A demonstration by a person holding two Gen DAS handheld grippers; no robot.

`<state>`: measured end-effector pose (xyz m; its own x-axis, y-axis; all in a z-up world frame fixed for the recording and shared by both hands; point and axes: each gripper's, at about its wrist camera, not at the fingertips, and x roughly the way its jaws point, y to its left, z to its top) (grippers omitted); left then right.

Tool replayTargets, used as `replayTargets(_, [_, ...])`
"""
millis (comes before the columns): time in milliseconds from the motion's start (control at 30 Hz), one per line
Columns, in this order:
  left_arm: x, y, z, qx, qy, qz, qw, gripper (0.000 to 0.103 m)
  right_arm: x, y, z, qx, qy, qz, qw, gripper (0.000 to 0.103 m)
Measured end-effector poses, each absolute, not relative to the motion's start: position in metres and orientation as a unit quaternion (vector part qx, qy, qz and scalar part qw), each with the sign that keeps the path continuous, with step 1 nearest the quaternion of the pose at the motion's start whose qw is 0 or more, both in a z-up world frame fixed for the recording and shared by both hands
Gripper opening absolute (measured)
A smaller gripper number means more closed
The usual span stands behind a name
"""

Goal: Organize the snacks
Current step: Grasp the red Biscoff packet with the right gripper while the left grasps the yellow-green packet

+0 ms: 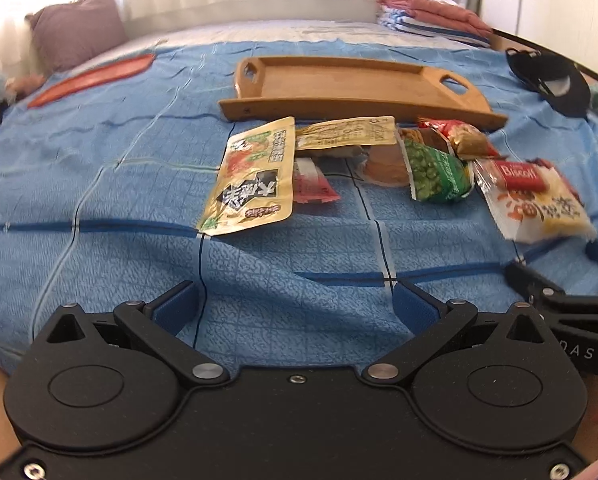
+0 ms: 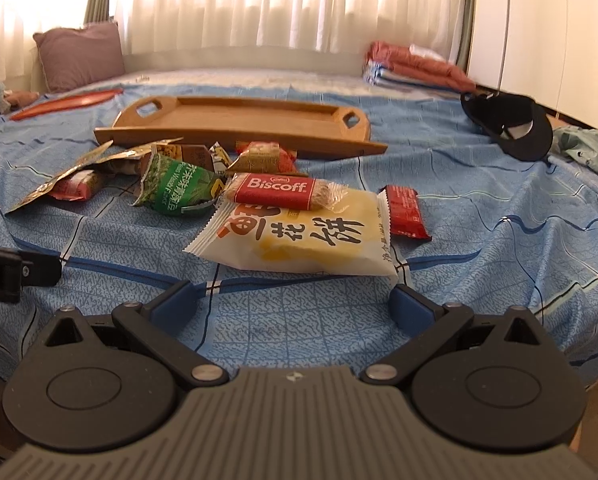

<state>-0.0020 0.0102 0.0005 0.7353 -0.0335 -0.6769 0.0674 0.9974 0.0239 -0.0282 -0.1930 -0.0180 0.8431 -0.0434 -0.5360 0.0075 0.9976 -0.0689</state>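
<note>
A pile of snack packets lies on the blue bedspread in front of an empty wooden tray (image 1: 351, 84) (image 2: 235, 120). In the left wrist view a yellow pouch (image 1: 251, 180) lies nearest, beside a green pea pack (image 1: 435, 172). In the right wrist view a white-and-yellow cake pack (image 2: 299, 236) lies closest, with a red Biscoff biscuit (image 2: 277, 192) on it, a small red packet (image 2: 405, 210) to its right and the green pea pack (image 2: 177, 188) to its left. My left gripper (image 1: 297, 306) and right gripper (image 2: 295, 304) both stand open above the cloth, short of the snacks, holding nothing.
A black cap (image 2: 507, 124) lies at the right on the bed. Folded towels (image 2: 411, 68) are stacked at the back right, a purple pillow (image 2: 79, 56) at the back left. A flat red-orange object (image 1: 95, 78) lies left of the tray. Curtains hang behind.
</note>
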Motion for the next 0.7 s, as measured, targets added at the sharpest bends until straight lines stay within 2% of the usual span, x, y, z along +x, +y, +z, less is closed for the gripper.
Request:
replayTargets(133, [-0.003,0.012,0.008,0.016,0.361,-0.018,0.932,0.103,-0.031,-0.194,-0.014,-0.027,0.267,-0.009,0.963,0.103])
replayTargets(267, [-0.007,0.019,0.024,0.016,0.318,-0.01,0.948,0.103,-0.042,-0.201,0.001,0.004,0.235,-0.007,0.972,0.103])
replayTargets(400, [0.002,0.031,0.04,-0.013,0.285,-0.002,0.958,0.103,-0.042,-0.198,0.018,-0.016,0.198,-0.004,0.98,0.103])
replayTargets(533, [0.026,0.045,0.041,-0.048,0.295,0.003,0.954,0.102,-0.024,-0.196,0.026,-0.018,0.19,0.001,0.982,0.103])
replayTargets(633, [0.043,0.05,0.034,-0.053,0.315,0.014,0.947,0.095,-0.008,-0.192,0.024,-0.022,0.195,-0.001,0.981,0.103])
replayTargets(700, [0.051,0.054,0.028,-0.057,0.325,0.013,0.944,0.095,0.0,-0.19,0.021,-0.019,0.198,-0.002,0.98,0.103])
